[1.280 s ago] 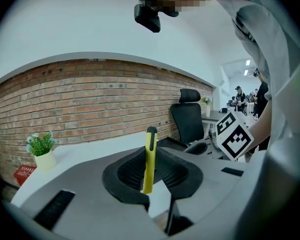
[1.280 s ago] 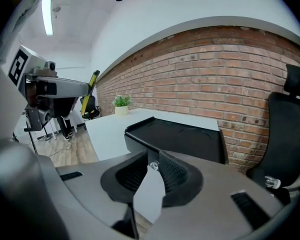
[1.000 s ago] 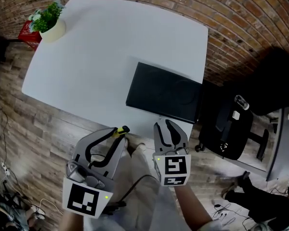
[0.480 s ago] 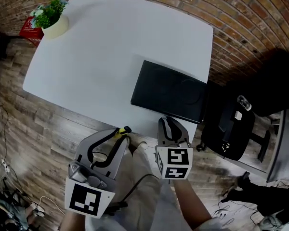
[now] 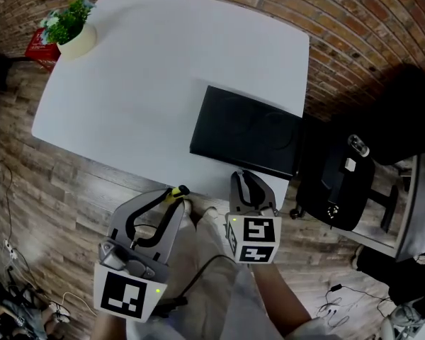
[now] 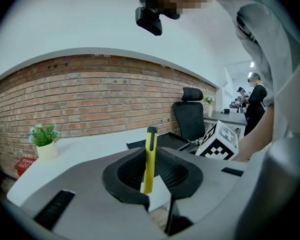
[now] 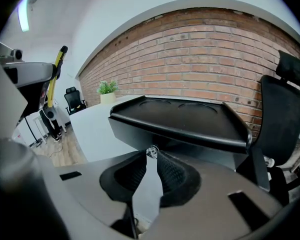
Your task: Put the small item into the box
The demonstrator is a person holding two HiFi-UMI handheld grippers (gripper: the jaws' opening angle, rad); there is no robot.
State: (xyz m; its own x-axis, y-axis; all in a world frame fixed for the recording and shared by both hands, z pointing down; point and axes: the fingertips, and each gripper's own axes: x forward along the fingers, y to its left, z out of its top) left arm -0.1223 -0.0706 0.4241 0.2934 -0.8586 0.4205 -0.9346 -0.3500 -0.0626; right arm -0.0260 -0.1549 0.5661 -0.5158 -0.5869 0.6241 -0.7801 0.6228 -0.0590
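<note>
The left gripper (image 5: 176, 197) has its jaws clamped on a yellow stick (image 6: 150, 156), and the right gripper (image 5: 248, 183) pinches a tiny shiny piece (image 7: 151, 152). Both are short of the table's (image 5: 142, 69) near edge. This looks like the carrying step; next they must reach over the black box (image 5: 244, 133).

White table (image 5: 149, 69), flat black box (image 5: 246, 132) near its right edge, potted plant (image 5: 72, 30) at far-left corner

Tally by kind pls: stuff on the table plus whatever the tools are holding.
black box: 1
potted plant: 1
yellow pen-like item: 1
small clear item: 1
Total: 4
</note>
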